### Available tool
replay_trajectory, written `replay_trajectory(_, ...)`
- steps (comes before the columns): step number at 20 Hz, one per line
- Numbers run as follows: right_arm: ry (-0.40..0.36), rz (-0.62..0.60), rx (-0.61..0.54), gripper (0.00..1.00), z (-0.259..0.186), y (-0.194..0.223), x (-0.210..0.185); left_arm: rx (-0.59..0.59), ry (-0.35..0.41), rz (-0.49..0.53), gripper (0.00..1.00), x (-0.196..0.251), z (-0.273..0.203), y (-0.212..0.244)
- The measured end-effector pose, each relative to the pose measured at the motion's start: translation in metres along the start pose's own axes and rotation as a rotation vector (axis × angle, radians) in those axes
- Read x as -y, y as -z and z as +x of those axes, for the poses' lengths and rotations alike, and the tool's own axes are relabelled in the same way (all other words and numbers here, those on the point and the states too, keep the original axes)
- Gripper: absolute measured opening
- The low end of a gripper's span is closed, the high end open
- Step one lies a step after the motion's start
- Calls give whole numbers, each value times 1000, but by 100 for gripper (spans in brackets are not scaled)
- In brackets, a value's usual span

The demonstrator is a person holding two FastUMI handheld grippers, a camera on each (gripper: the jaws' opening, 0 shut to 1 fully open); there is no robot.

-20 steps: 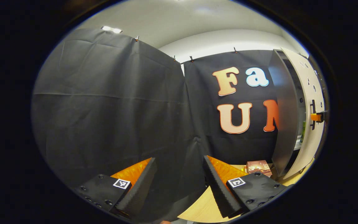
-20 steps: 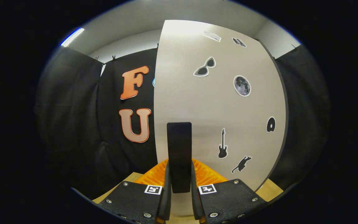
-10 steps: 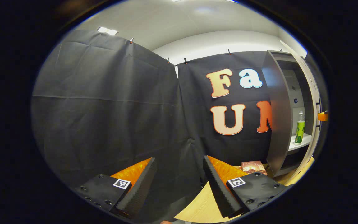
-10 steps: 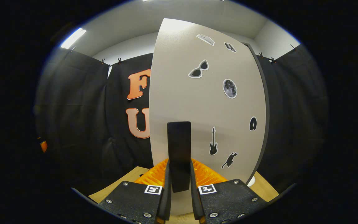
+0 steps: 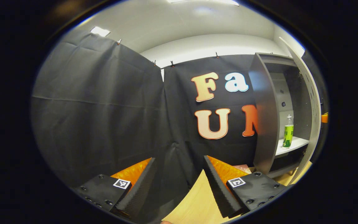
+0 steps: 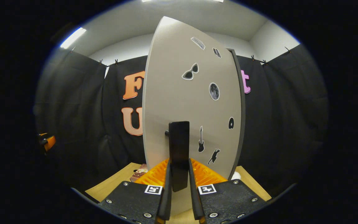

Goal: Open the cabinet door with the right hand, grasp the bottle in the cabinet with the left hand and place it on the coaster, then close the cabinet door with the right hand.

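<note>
1. Bottle (image 5: pixel 288 131) stands on the cabinet shelf (image 5: pixel 294 145) — now exposed as the door (image 6: pixel 182 102) swings wider.
2. Right gripper (image 6: pixel 179 183) stays clamped on the handle (image 6: pixel 179 149).
3. Left gripper (image 5: pixel 179 180) waits wide, empty — reaching comes next.

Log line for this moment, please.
phase: opening door | right hand-held gripper: shut on door handle | left hand-held gripper: open | bottle: on shelf

Pale cabinet shelf (image 5: pixel 295 143) with upright green-labelled bottle (image 5: pixel 288 135); wooden table (image 5: pixel 194 203) bearing the cabinet (image 5: pixel 264 124).
</note>
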State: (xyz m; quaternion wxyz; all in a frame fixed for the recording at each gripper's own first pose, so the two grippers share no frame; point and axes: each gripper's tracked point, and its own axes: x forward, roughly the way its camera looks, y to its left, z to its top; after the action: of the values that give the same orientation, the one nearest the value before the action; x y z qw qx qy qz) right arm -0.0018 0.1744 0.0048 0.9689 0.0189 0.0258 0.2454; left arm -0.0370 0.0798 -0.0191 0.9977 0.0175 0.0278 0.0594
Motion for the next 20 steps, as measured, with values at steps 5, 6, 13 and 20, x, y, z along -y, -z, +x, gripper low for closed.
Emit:
replay_trajectory(5,101,-25,-2,28,-34,-1,39,0,92,-16,98,43,16,0)
replay_trajectory(6,120,-21,7,20,-38,-2,48,0,108,-17,98,51,16,0)
replay_trajectory(13,239,-51,-3,9,-69,-2,96,4,200,-14,98,100,25,-5)
replay_trajectory(20,278,-87,-8,9,-83,-2,132,1,239,-9,97,130,23,-8)
